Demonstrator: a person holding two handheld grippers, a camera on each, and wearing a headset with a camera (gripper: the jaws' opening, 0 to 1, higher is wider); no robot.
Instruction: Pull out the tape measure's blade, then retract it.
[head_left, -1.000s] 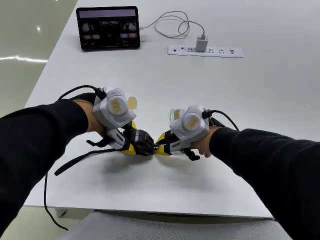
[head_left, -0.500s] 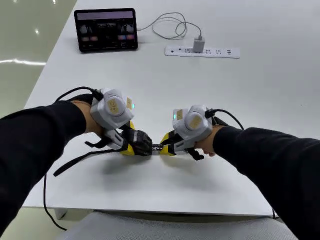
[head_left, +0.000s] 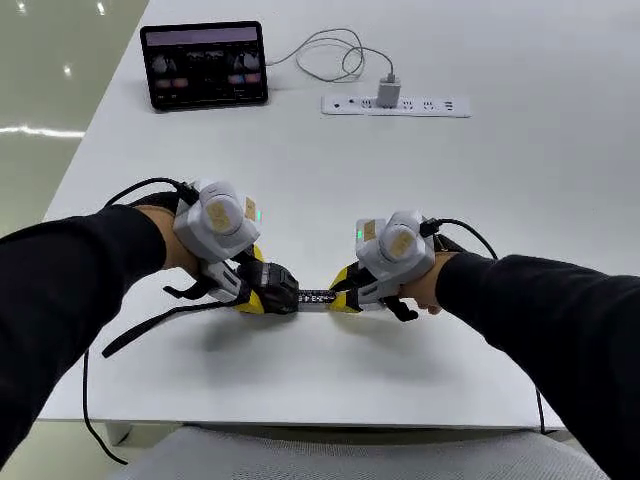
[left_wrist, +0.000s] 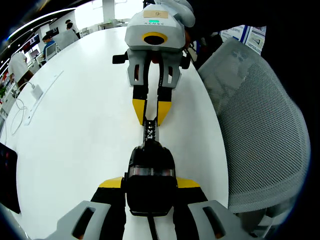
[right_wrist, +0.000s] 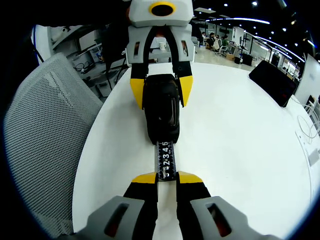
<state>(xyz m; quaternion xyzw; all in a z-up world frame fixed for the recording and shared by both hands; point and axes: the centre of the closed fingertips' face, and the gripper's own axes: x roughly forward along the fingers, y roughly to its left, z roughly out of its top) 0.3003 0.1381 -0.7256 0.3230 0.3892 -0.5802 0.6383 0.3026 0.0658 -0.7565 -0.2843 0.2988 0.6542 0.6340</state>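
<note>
Left gripper (left_wrist: 150, 183) clamps tape case (right_wrist: 161, 112) on surface (head_left: 330, 170). Right gripper (right_wrist: 167, 178) pinches blade (right_wrist: 166, 159) tip, little out. Pull straight, level; brace case firmly against sliding.

My white flat surface (head_left: 480, 190) carries a black-framed tablet (head_left: 205, 65) propped at the far left, a long white power strip (head_left: 440, 105) with a white charger (head_left: 388, 90) plugged in, a looped white cable (head_left: 330, 52) between them, and the black tape measure (head_left: 278, 290) near my edge.
</note>
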